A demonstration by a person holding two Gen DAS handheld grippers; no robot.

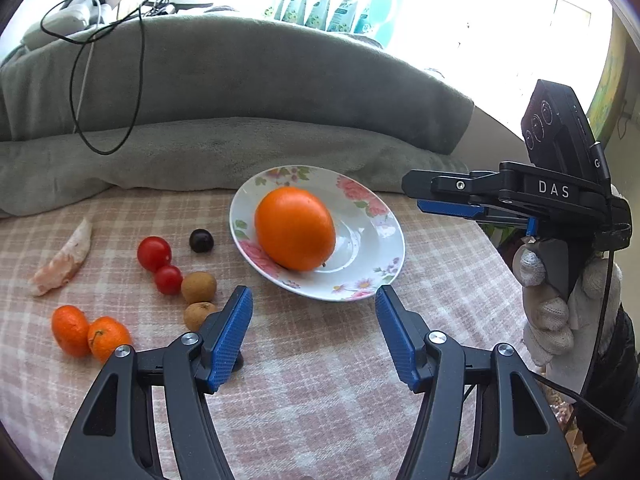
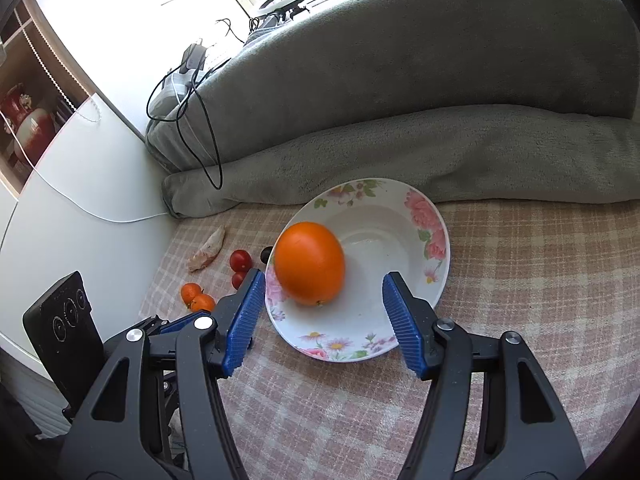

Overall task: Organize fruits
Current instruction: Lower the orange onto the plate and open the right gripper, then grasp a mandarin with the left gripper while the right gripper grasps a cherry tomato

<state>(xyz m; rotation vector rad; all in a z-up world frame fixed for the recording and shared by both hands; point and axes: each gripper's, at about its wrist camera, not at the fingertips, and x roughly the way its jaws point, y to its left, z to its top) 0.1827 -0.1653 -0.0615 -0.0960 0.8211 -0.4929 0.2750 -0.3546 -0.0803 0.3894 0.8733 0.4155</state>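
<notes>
Orange [image 1: 295,229] sits on the plate [image 1: 384,256], tomatoes [image 1: 154,253] and mandarins [image 1: 90,336] wait left of it, my grippers [image 1: 314,334] both wide, empty.

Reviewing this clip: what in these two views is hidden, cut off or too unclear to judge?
- Right wrist view: the dark fruit is mostly hidden behind the plate rim.
- Right wrist view: the brown fruits are hidden by the right hand-held gripper finger.
- Left wrist view: the left hand-held gripper finger covers part of the nearer brown fruit.
- Both views: the pale pink piece is too unclear to identify.
</notes>
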